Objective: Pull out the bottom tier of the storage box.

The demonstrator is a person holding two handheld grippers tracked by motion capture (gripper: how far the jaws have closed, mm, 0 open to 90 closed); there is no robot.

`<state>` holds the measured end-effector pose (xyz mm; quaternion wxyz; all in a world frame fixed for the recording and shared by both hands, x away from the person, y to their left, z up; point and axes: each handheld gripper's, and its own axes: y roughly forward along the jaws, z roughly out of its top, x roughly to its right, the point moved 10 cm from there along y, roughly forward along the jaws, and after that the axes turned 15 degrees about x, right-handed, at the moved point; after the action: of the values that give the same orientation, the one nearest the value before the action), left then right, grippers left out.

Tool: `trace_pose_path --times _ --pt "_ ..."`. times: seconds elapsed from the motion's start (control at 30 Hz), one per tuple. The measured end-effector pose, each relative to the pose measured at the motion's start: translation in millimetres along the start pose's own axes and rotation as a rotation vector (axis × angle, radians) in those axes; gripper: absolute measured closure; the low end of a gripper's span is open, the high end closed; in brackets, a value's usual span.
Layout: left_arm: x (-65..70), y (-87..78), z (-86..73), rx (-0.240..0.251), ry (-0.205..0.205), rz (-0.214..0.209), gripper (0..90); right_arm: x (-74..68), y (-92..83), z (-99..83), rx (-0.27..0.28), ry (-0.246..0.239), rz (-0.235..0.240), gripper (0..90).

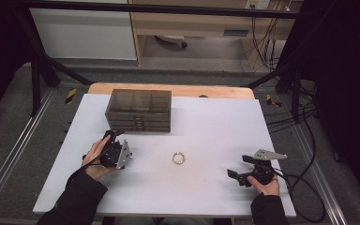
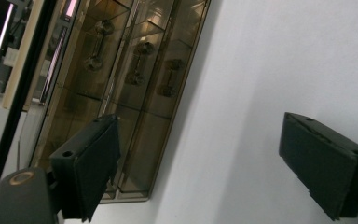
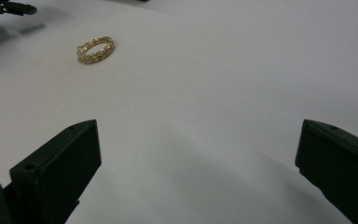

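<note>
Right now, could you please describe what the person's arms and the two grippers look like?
Both forearms wear dark sleeves. The left gripper and right gripper are black, each with two flat rectangular black jaws bearing small round holes. Each carries a grey three-cornered plate, and a black cable trails from the right one.

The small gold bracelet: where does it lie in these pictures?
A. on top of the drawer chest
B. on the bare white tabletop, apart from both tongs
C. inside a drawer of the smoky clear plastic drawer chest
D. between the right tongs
B: the small gold bracelet lies alone on the white tabletop, between the left tongs and right tongs, touching neither.
</note>
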<state>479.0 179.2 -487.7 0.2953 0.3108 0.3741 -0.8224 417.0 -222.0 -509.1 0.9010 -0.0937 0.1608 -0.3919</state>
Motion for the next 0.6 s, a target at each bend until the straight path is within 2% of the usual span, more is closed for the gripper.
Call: trace_pose_path --times 0.17,0.2,0.37,0.53,0.6 --pt "-1.5 6.9 0.1 -0.009 0.063 0.004 13.9 0.0 0.1 0.0 0.0 -0.001 0.0 0.8" --pt "-1.9 10.0 1.7 0.003 0.076 0.01 15.3 0.1 0.1 0.0 0.0 -0.001 0.0 0.7" --pt "-3.1 15.1 2.6 0.0 0.089 0.018 17.0 0.3 0.2 -0.2 -0.001 -0.004 0.0 0.8" --pt "-4.8 20.8 1.4 -0.013 0.136 0.027 19.7 0.4 0.2 -0.2 -0.001 -0.005 -0.001 0.8" --pt "-5.6 23.3 0.9 -0.014 0.141 0.036 20.7 0.4 0.3 -0.3 -0.001 -0.007 0.0 0.8"
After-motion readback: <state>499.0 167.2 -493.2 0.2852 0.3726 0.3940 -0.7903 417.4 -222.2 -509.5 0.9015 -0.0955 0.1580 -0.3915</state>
